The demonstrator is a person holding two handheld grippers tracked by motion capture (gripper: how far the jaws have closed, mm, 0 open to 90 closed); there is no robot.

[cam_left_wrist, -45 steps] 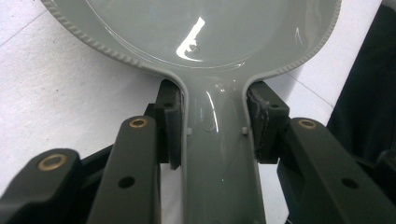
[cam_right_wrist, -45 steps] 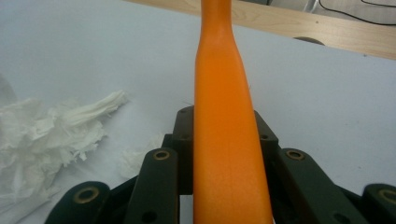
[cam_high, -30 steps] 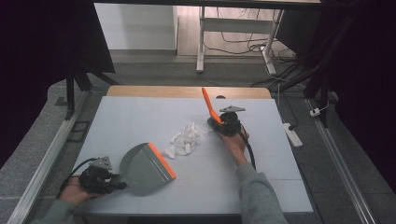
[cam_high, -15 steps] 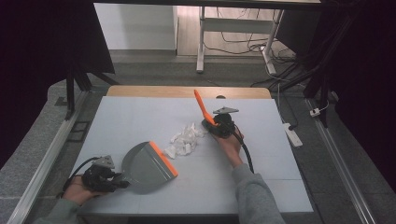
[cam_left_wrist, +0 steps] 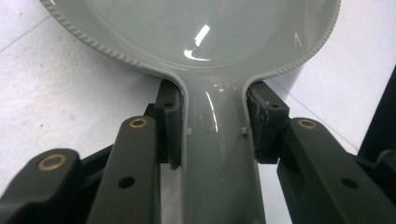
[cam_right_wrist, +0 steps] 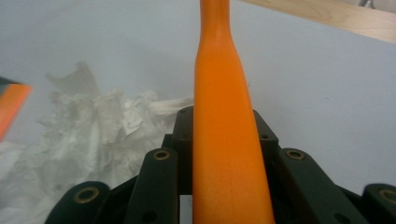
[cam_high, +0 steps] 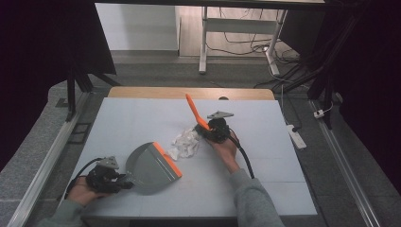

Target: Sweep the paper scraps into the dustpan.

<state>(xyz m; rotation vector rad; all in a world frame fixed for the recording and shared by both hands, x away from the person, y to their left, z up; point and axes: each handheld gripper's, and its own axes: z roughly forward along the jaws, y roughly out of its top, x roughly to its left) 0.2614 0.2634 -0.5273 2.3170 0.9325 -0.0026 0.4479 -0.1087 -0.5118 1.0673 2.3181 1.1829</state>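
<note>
A grey dustpan [cam_high: 150,166] with an orange lip lies on the table's near left, its mouth facing a heap of crumpled white paper [cam_high: 186,144]. My left gripper [cam_high: 126,181] is shut on the dustpan's handle [cam_left_wrist: 217,154], its pads [cam_left_wrist: 170,122] pressing both sides. Just right of the paper, my right gripper [cam_high: 208,130] is shut on an orange brush handle [cam_high: 193,109] that slants up and away to the left. In the right gripper view the handle [cam_right_wrist: 223,116] runs up between the jaws, with the paper [cam_right_wrist: 88,135] to its left and the dustpan's orange lip [cam_right_wrist: 11,105] at the left edge.
The pale blue table [cam_high: 269,156] has a wooden strip [cam_high: 142,92] along its far edge. A white power strip [cam_high: 296,135] lies on the floor to the right. Black frame legs [cam_high: 72,92] stand beyond the left corner.
My right hand has carried the brush leftward, closer to the paper, and the orange handle now leans further left. The left hand and dustpan have stayed put.
</note>
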